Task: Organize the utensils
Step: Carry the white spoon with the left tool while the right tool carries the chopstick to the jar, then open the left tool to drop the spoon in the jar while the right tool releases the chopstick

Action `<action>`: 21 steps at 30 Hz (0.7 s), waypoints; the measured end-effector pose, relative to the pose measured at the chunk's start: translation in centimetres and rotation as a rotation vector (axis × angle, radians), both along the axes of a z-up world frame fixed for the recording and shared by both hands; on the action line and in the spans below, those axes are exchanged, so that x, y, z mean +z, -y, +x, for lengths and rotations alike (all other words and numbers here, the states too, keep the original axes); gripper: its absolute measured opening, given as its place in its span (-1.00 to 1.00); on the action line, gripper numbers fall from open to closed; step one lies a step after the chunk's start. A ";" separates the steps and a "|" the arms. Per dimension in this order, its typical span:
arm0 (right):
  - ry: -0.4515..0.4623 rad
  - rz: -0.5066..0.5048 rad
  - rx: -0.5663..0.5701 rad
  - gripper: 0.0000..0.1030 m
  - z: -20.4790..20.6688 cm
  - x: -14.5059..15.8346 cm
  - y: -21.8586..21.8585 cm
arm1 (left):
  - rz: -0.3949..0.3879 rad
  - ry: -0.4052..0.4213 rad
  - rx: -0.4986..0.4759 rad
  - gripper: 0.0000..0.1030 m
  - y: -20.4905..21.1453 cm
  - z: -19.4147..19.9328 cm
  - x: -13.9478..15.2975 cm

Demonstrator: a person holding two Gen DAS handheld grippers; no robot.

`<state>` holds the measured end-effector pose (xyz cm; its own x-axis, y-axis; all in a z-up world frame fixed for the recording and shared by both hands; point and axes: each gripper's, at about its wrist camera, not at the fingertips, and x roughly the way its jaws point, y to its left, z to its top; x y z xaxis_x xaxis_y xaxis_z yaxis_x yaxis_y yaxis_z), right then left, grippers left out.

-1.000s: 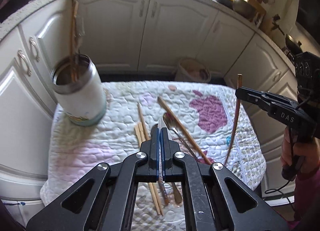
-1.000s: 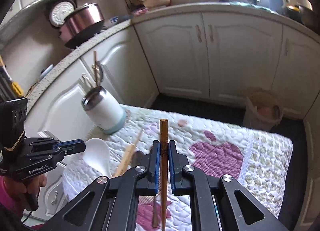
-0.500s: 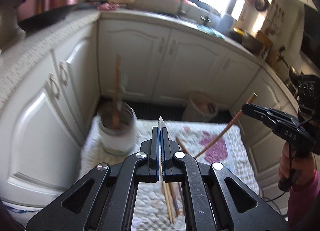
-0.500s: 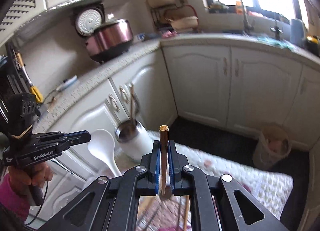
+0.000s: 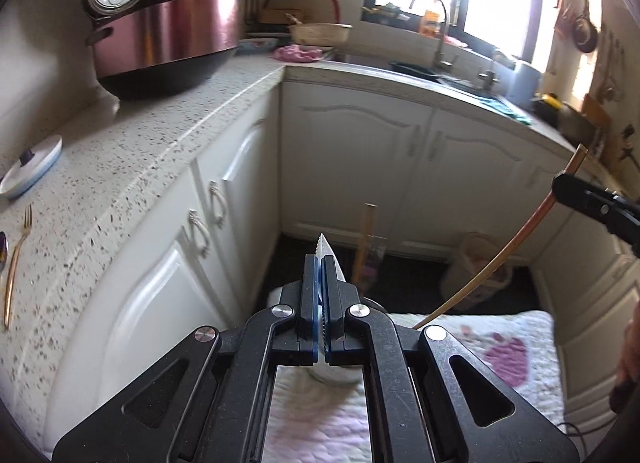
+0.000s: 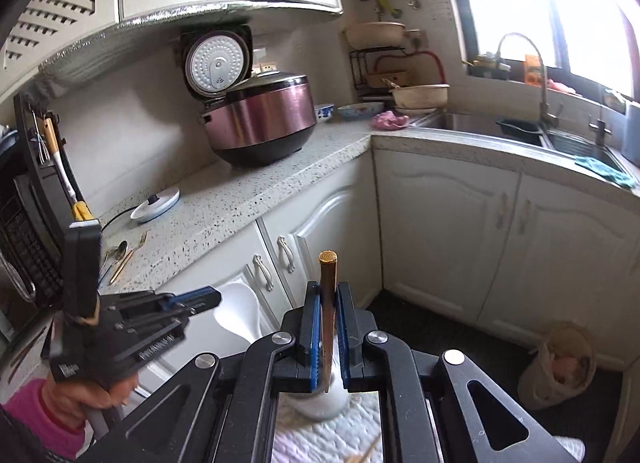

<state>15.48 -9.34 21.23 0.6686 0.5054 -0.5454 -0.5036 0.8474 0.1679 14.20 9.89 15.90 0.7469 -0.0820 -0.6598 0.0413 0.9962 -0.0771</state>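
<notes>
A: Our left gripper (image 5: 322, 263) is pinched tight on the white spoon (image 6: 240, 313), whose edge pokes out at twelve o'clock.

B: Our right gripper (image 6: 329, 299) clamps a chopstick (image 6: 328, 287) upright between its pads; the cup (image 6: 320, 399) sits at six o'clock beneath.

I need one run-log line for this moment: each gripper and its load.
left gripper: shut on white spoon | right gripper: shut on chopstick | holder cup: below on quilted cloth
</notes>
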 end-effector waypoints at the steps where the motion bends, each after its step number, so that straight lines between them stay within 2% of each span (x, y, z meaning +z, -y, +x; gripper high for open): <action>1: -0.007 -0.008 0.006 -0.87 0.6 -0.4 -0.7 | 0.005 -0.003 0.004 -1.00 -0.2 0.5 -0.4; 4: -0.033 -0.033 0.020 -0.87 1.9 -2.0 -2.1 | 0.049 -0.002 0.016 -1.00 0.2 1.7 -1.6; 9: -0.133 -0.051 0.029 -0.87 4.1 -6.7 -3.4 | 0.097 -0.022 0.023 -1.00 1.0 3.1 -4.4; 13: -0.202 -0.052 0.015 -0.87 5.6 -9.9 -3.5 | 0.089 -0.062 0.032 -1.00 1.2 3.8 -6.5; 19: -0.247 -0.007 -0.017 -0.87 6.9 -11.6 -2.6 | 0.083 -0.070 0.036 -1.00 1.7 4.3 -7.7; 21: -0.258 -0.010 -0.026 -0.74 7.1 -11.9 -2.4 | 0.049 -0.082 0.031 -1.00 1.7 4.4 -7.8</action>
<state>22.56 -6.90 9.37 0.5196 0.4836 -0.7044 -0.4236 0.8618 0.2792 18.57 8.22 8.13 0.6917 -0.0261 -0.7217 0.0063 0.9995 -0.0301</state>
